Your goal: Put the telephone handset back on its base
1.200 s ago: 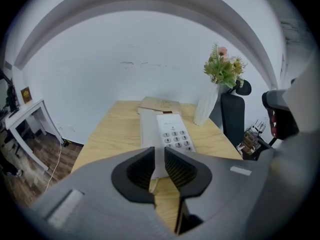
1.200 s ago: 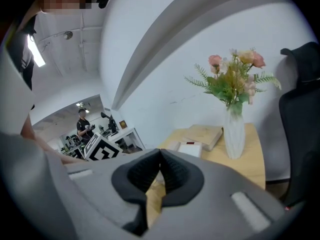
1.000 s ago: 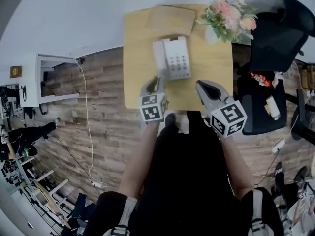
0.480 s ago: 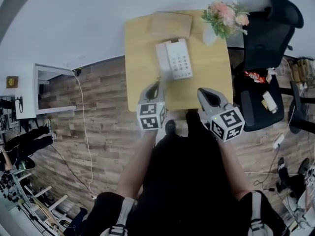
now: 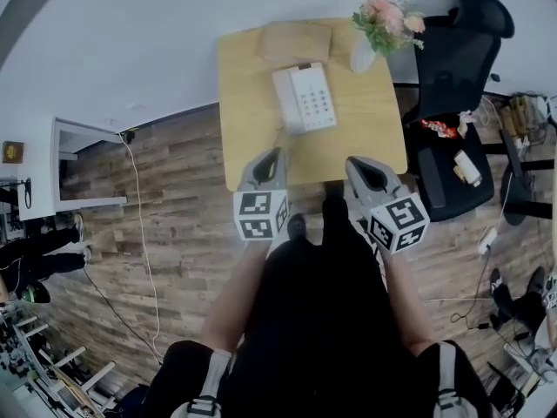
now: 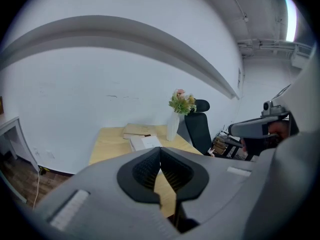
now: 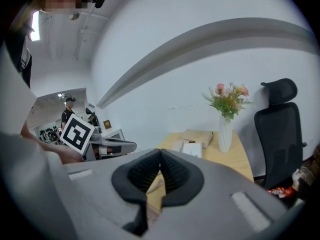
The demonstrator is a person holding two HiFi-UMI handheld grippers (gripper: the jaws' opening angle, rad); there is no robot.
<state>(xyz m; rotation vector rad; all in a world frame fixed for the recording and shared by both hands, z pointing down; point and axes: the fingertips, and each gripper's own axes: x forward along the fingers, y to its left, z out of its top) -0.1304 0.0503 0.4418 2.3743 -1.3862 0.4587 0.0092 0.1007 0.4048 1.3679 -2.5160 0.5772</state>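
the white push-button telephone (image 5: pixel 306 97) is sitting on the pale wooden table (image 5: pixel 252 138), its white handset (image 5: pixel 285 101) seemingly lying in its cradle. you are holding the left gripper (image 6: pixel 160 154) and right gripper (image 7: pixel 160 156) near the table's edge, both pinched together on nothing, likely because placing is done.

Ahead of me a pale wooden desk (image 5: pixel 252 111) stands against the white wall (image 5: pixel 130 50). A flat brown packet (image 5: pixel 296 40) lies at its far edge. A white vase (image 5: pixel 363 56) of pink flowers (image 5: pixel 387 20) stands at the far right corner. A black office chair (image 5: pixel 457 59) sits just right of the desk. A white cable (image 5: pixel 142 233) trails over the plank floor (image 5: pixel 183 198) on my left.
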